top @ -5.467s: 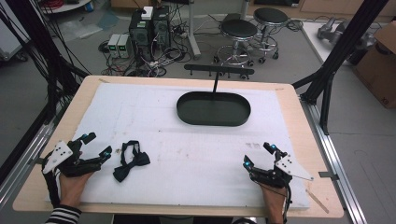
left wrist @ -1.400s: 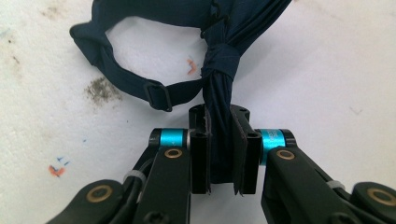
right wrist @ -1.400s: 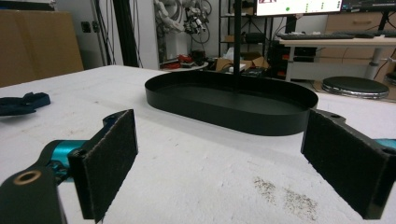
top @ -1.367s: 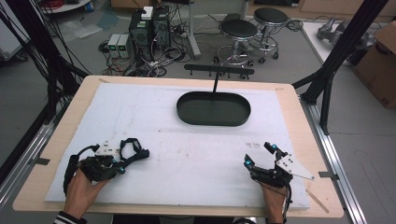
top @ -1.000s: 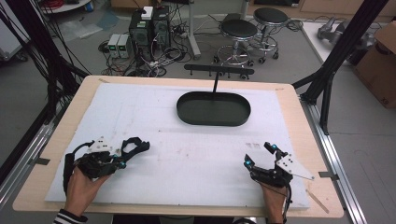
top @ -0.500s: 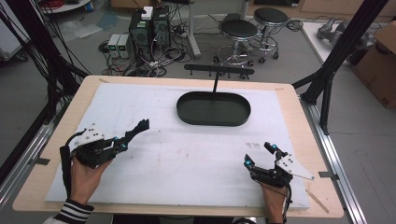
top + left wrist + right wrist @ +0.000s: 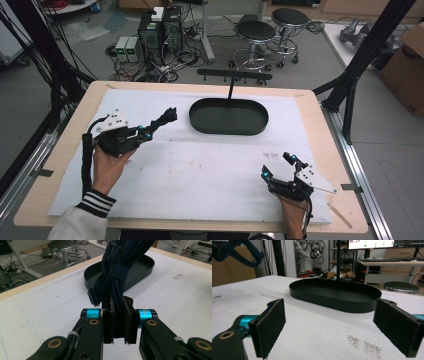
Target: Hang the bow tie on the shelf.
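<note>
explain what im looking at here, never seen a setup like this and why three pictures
A person sits at a table and holds a clamp-like tool in each hand. The high view looks down from above; each of the other two pictures comes from a camera riding on one tool, looking along its black jaws. The left hand-held gripper is shut on a dark blue bow tie, lifted off the white mat. The right hand-held gripper rests near the table's front edge with its jaws wide apart, holding nothing. A black oval tray with an upright post lies on the mat farther back.
</note>
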A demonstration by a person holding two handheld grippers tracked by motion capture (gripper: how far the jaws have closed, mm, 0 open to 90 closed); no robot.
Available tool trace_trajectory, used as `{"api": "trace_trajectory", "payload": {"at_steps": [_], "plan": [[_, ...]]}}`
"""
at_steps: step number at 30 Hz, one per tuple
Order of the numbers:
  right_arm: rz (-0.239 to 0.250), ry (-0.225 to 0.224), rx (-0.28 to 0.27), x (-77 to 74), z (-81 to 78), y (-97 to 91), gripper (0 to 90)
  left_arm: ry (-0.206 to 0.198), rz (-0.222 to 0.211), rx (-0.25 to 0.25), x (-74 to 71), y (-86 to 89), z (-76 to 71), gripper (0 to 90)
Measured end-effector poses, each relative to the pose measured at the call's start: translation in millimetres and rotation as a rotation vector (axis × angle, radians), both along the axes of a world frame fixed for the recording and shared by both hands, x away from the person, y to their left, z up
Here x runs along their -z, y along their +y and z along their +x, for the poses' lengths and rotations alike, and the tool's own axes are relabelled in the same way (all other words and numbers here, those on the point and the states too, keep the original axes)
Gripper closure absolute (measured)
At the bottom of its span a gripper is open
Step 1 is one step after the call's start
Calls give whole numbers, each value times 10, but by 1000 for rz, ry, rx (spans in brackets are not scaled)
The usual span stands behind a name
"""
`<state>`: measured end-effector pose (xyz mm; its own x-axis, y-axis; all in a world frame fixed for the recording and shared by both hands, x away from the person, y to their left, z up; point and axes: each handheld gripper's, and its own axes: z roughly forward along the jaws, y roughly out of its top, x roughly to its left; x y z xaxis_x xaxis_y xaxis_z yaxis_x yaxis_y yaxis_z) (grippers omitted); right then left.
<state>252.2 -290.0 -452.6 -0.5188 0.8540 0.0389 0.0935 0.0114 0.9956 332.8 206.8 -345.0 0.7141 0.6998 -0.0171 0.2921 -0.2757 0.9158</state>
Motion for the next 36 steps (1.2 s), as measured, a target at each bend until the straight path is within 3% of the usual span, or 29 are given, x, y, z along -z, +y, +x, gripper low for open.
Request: {"api": "trace_trajectory", "payload": {"at_steps": [7, 15, 16, 25, 35, 36], "plan": [[2, 2, 1, -1, -1, 0, 99, -7, 10, 51, -131, -205, 217, 805], [0, -1, 1, 0, 3, -1, 99, -8, -15, 102, -255, -465, 483, 805], [2, 0, 1, 0, 3, -1, 99, 4, -41, 116, -255, -511, 553, 806], [2, 0, 1, 0, 3, -3, 99, 15, -71, 137, -301, -655, 803, 807], [8, 4, 8, 0, 5, 0, 99, 3, -29, 140, -362, -854, 1088, 807], [10, 6, 9, -1, 4, 0, 99, 2, -41, 137, -369, -866, 1117, 807]]}}
